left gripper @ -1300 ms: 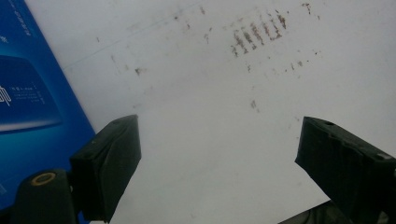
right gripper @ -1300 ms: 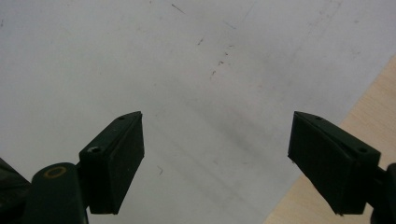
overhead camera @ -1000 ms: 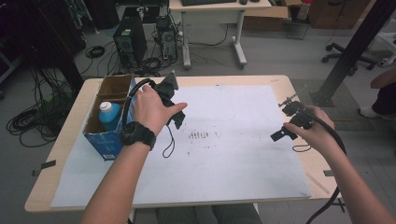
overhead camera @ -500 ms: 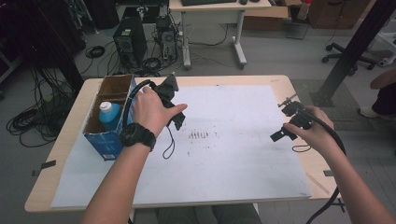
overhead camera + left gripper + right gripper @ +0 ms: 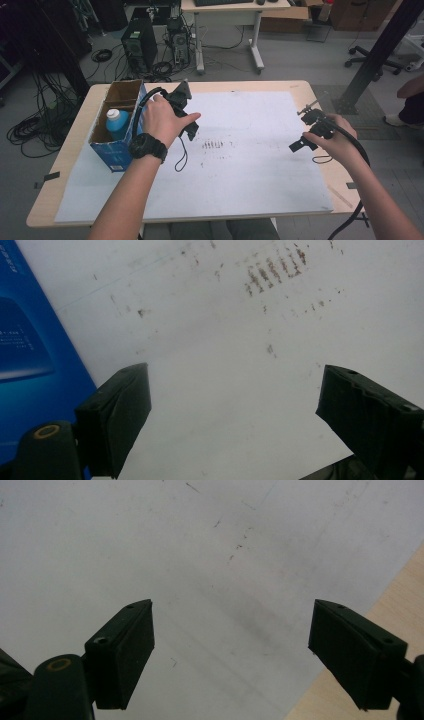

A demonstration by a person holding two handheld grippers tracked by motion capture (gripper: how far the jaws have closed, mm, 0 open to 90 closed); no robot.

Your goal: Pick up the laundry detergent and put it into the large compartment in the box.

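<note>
High view, left gripper (image 5: 186, 116): I am holding it above the white sheet (image 5: 240, 165), just beside the blue box (image 5: 116, 150); the person's left hand (image 5: 162, 122) is wrapping its body, so I cannot tell the jaw state from this angle.
High view, right gripper (image 5: 306, 134): I am holding it near the sheet's right edge, well apart from the left gripper; the right hand (image 5: 336, 142) is gripping it from behind.
High view, blue box: it is standing open at the table's (image 5: 60, 170) left side, partly on the sheet, and is carrying a blue bottle with a white cap (image 5: 117, 122) upright inside.
High view, smudge marks (image 5: 214, 145): they are lying on the sheet between the two grippers, nearer the left one.
Left gripper view, jaws: they are standing wide apart, released, with nothing between them; bare sheet is showing in the gap.
Left gripper view, surroundings: the blue box (image 5: 30, 350) is sitting just beside the left-hand jaw; the smudge marks (image 5: 272, 270) are showing ahead of the jaws.
Right gripper view, jaws: they are standing wide apart, released, with nothing between them.
Right gripper view, surroundings: I am looking at the sheet (image 5: 175, 555); the table's wooden edge (image 5: 400, 600) is showing at the right.
</note>
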